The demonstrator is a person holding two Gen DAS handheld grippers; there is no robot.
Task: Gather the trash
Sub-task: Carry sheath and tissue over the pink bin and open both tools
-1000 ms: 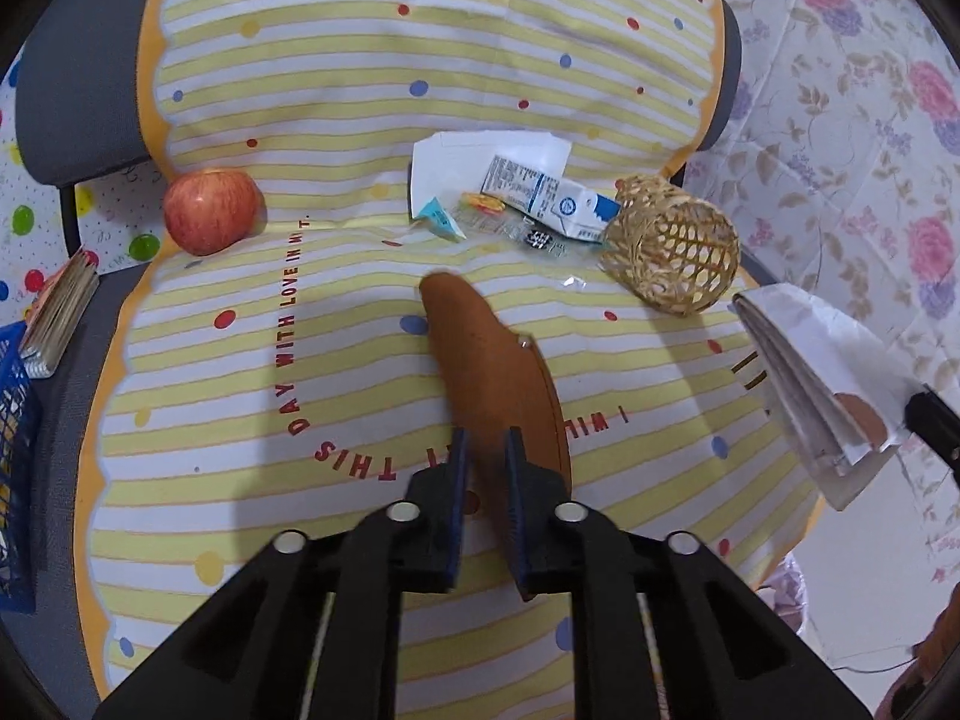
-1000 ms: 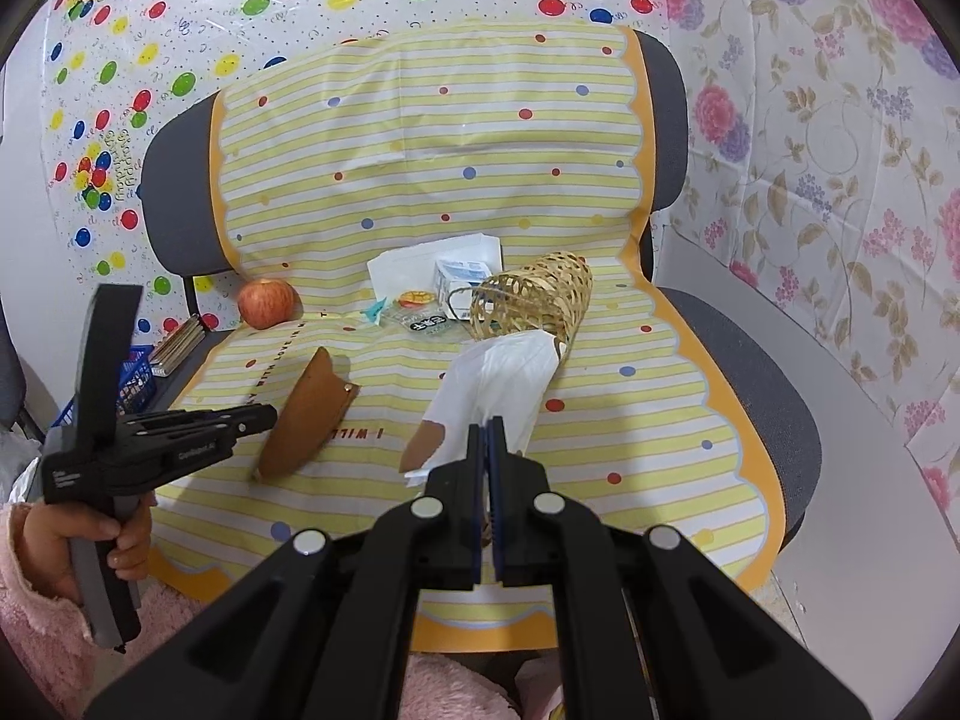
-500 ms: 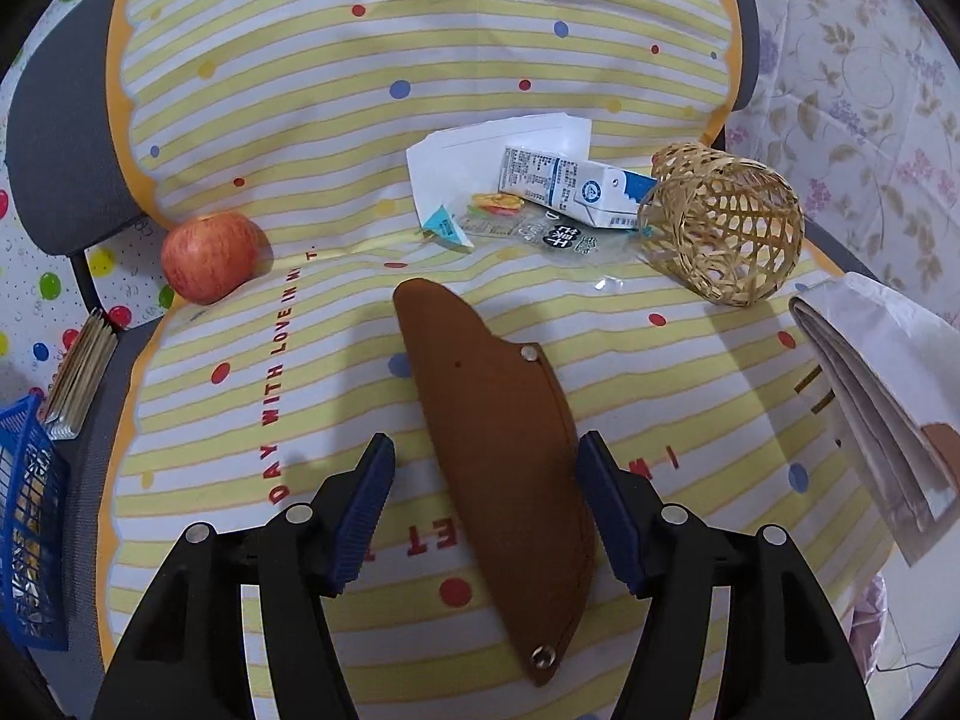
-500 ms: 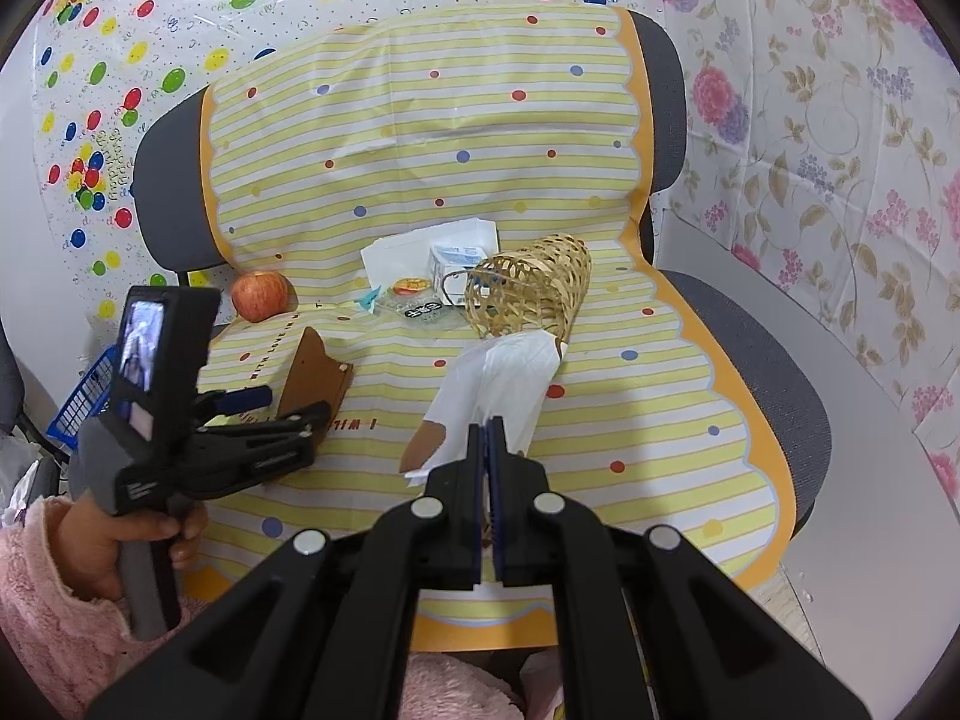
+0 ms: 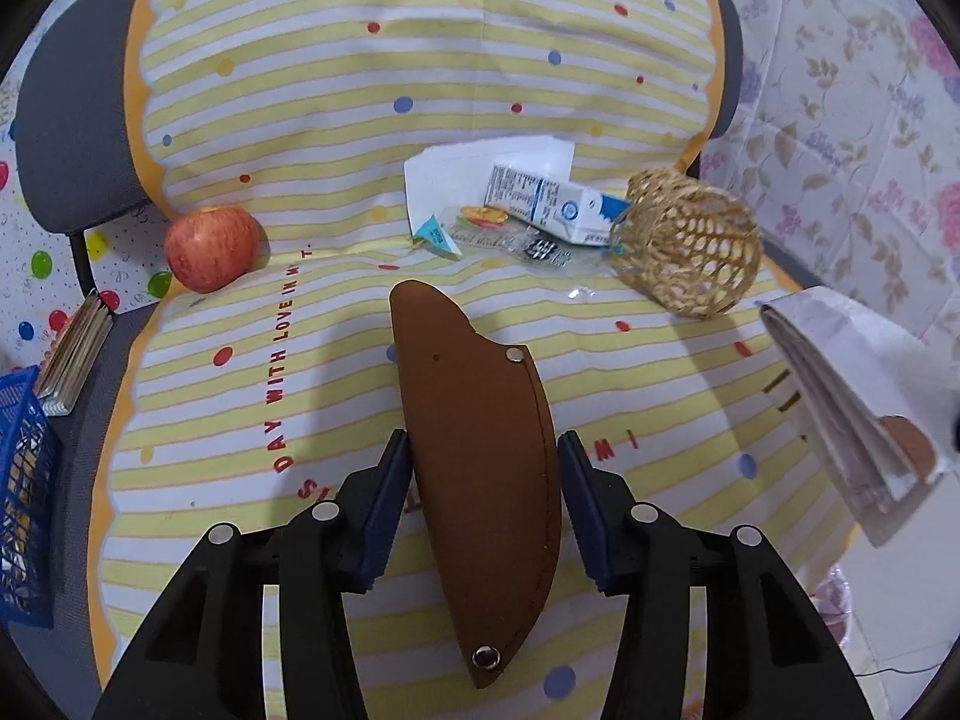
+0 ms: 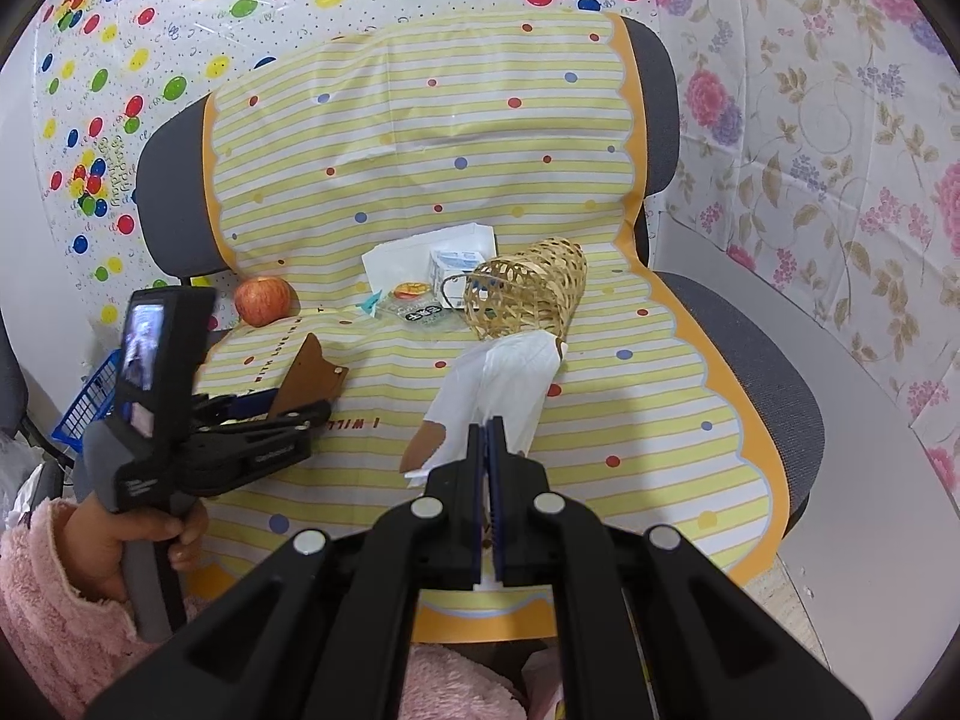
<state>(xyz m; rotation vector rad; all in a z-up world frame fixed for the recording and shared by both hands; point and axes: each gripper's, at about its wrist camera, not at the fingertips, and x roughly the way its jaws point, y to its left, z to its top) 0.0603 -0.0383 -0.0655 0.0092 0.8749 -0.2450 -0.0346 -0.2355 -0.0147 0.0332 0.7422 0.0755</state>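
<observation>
In the left wrist view we see our left gripper (image 5: 483, 480) at the bottom centre with its fingers spread wide on either side of a brown leather sheath (image 5: 480, 456) lying on the striped seat cover (image 5: 252, 408); whether the pads touch it we cannot tell; the trash sits in the upper centre: a milk carton (image 5: 552, 210), small wrappers (image 5: 480, 228) and a white paper sheet (image 5: 456, 162), just left of a tipped woven basket (image 5: 684, 252); an apple (image 5: 210, 249) lies at the left.

In the right wrist view our right gripper (image 6: 487, 480) at the bottom centre pinches a white paper bag (image 6: 498, 390) between closed fingers; the carton (image 6: 453, 264) rests above it, beside the basket (image 6: 528, 291).
</observation>
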